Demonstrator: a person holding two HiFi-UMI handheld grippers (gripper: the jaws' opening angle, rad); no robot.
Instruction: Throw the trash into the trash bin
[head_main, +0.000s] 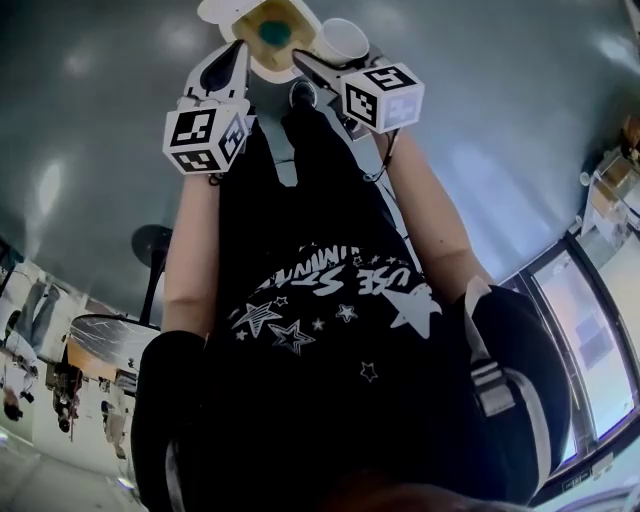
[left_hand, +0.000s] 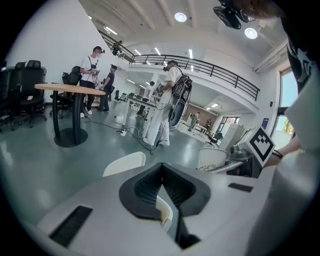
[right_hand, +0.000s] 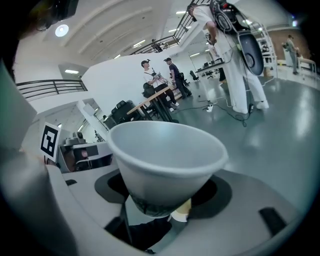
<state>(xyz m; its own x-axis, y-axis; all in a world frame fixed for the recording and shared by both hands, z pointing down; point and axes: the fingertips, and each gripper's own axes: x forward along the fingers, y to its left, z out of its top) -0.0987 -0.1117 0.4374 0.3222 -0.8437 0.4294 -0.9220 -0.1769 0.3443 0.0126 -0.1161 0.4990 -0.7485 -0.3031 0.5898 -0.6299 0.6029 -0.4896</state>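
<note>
Glossy grey floor (left_hand: 45, 167), round table (left_hand: 70, 88), cables (left_hand: 138, 141)

The white paper cup (right_hand: 165, 155) is empty, pinched at its base. Just beside it — the white box (head_main: 225, 10), lid open, something teal inside.

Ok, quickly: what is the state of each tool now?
Left tool: closed on the rim of the white disposable food tray.
Right tool: closed on the white paper cup.
</note>
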